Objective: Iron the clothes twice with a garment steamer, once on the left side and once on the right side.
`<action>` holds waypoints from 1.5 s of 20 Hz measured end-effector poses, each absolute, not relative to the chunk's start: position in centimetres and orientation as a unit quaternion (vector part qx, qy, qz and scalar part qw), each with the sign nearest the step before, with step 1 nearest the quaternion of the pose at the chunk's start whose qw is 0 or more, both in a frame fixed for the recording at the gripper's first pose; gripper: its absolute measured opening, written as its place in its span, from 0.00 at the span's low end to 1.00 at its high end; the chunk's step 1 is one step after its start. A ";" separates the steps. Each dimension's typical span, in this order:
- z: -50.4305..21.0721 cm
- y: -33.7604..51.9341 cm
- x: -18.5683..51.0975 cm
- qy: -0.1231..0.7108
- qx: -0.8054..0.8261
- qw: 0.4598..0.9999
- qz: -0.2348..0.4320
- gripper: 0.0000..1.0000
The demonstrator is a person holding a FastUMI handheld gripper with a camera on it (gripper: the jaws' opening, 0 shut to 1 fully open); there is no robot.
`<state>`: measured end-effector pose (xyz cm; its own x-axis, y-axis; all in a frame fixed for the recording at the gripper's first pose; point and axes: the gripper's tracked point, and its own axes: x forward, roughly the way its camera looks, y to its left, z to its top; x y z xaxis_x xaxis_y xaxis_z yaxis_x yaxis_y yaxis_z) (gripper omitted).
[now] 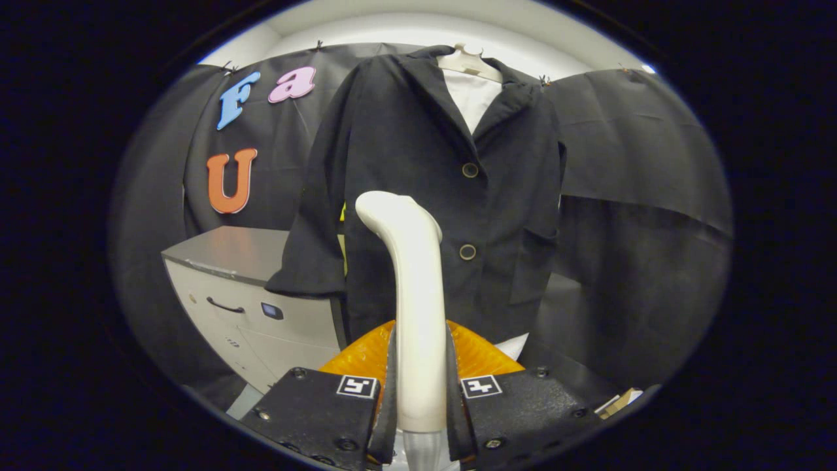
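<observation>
The hand-held gripper (420,386) was clamped on the steamer (416,307), both fingers (390,392) pressed against the sides of its pale handle. The steamer stood upright between them, its bent head just in front of the jacket (418,170), below the upper button (470,170) and beside the lower button (467,252); whether it touched the cloth I could not tell. The dark jacket hung on a pale hanger (467,62) against the booth's wall, a white shirt (472,98) showing at the collar. Something orange (480,353) lay behind the fingers, perhaps the steamer's base. A grey cabinet (235,288) stood by the sleeve. No brand or readable label showed on anything.
</observation>
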<state>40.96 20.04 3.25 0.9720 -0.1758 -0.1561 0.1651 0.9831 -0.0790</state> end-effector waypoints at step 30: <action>4.9 17.9 38.9 0.060 0.014 0.994 -0.095 0.34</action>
<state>38.86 17.88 4.94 0.9746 -0.1878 -0.1217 0.1912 0.9814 0.0172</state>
